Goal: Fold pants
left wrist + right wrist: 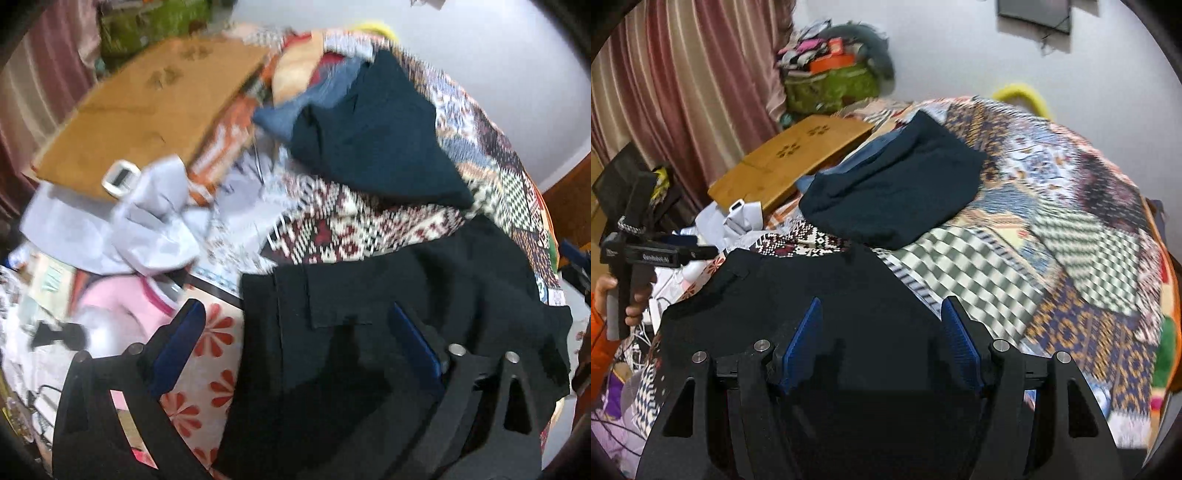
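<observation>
black cloth pants (820,291) are lying on patchwork bed cover (1052,206) | left gripper (295,332) is gaping wide, holding nothing | right gripper (881,332) is hanging half open, empty

The black pants (820,295) lie at the bed's (1071,236) near edge; the folded dark navy garment (897,184) lies behind them.

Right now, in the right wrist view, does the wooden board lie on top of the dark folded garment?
No, the wooden board lies beside the dark folded garment, to its left, and nothing rests on that garment.
</observation>
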The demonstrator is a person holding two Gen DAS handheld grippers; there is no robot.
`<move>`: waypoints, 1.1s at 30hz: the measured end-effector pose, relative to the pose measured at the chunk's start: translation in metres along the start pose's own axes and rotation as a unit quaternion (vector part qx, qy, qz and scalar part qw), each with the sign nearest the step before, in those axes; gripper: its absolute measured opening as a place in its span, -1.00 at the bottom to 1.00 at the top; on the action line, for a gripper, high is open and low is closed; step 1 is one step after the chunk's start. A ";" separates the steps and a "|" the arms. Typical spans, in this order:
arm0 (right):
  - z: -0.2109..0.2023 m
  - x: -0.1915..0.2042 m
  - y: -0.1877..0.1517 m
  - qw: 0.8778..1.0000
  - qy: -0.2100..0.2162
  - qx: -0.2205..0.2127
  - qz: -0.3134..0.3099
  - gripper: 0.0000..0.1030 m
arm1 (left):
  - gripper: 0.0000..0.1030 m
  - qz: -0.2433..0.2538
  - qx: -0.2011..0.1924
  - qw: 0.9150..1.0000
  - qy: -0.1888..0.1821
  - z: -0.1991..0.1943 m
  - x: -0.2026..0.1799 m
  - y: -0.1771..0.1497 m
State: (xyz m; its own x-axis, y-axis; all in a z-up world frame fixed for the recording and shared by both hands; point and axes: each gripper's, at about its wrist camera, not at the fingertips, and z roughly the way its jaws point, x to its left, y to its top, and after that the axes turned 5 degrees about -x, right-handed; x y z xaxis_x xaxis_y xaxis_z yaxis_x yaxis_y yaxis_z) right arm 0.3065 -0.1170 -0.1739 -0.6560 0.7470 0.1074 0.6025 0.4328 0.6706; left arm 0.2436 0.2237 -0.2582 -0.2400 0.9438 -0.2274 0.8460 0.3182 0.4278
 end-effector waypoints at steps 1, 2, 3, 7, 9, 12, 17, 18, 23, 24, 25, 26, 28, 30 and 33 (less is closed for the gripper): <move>0.010 0.001 0.006 1.000 0.009 0.008 -0.001 0.23 | 0.71 0.000 0.010 1.000 -0.005 0.007 0.000 -0.001; 0.016 0.000 0.010 1.000 0.014 0.013 -0.001 0.23 | 0.58 -0.001 0.028 0.999 -0.015 0.019 0.000 -0.002; 0.027 0.001 0.015 1.000 0.019 0.020 -0.002 0.23 | 0.51 -0.003 0.039 0.999 -0.023 0.026 -0.001 -0.004; 0.070 0.004 0.026 0.998 0.034 0.052 -0.003 0.03 | -0.07 -0.012 0.037 0.997 -0.072 0.036 -0.001 -0.006; 0.094 0.006 0.029 0.996 0.039 0.076 -0.004 -0.20 | -0.20 0.002 0.025 0.997 -0.076 0.033 -0.003 -0.006; 0.120 0.008 0.028 0.994 0.039 0.100 -0.006 -0.65 | -0.24 0.028 0.011 0.998 -0.056 0.029 -0.005 -0.008; 0.127 0.015 0.025 0.995 0.016 0.086 -0.039 -0.83 | -0.25 0.063 -0.032 0.997 0.034 0.022 -0.013 -0.006; 0.127 0.016 0.025 0.996 0.010 0.084 -0.043 -0.83 | -0.25 0.069 -0.039 0.996 0.051 0.022 -0.014 -0.006; 0.119 0.022 0.025 0.995 -0.017 0.078 -0.061 -0.82 | -0.22 0.084 -0.034 0.993 0.072 0.011 -0.016 -0.006; 0.112 0.021 0.026 0.995 -0.020 0.075 -0.059 -0.82 | -0.23 0.084 -0.035 0.993 0.075 0.006 -0.016 -0.007; 0.106 0.021 0.026 0.996 -0.021 0.073 -0.056 -0.82 | -0.19 0.082 -0.040 0.993 0.081 -0.002 -0.016 -0.008; 0.096 0.019 0.026 0.996 -0.027 0.067 -0.053 -0.81 | -0.05 0.080 -0.048 0.992 0.088 -0.014 -0.016 -0.011; 0.074 0.016 0.025 0.997 -0.029 0.053 -0.051 -0.77 | 0.27 0.077 -0.058 0.992 0.080 -0.031 -0.017 -0.016; 0.048 0.011 0.020 0.998 -0.028 0.036 -0.041 -0.65 | 0.48 0.065 -0.076 0.993 0.066 -0.053 -0.015 -0.024; 0.007 0.001 0.008 0.999 -0.031 0.011 -0.020 -0.40 | 0.65 0.041 -0.090 0.994 0.054 -0.078 -0.013 -0.037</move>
State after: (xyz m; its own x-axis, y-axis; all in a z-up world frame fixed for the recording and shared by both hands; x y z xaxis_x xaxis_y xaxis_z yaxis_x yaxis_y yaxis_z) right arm 0.3135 -0.1093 -0.1740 -0.6507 0.7586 0.0337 0.5864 0.4738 0.6570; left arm 0.1783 0.2068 -0.2027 -0.2318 0.9682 -0.0939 0.7681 0.2414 0.5930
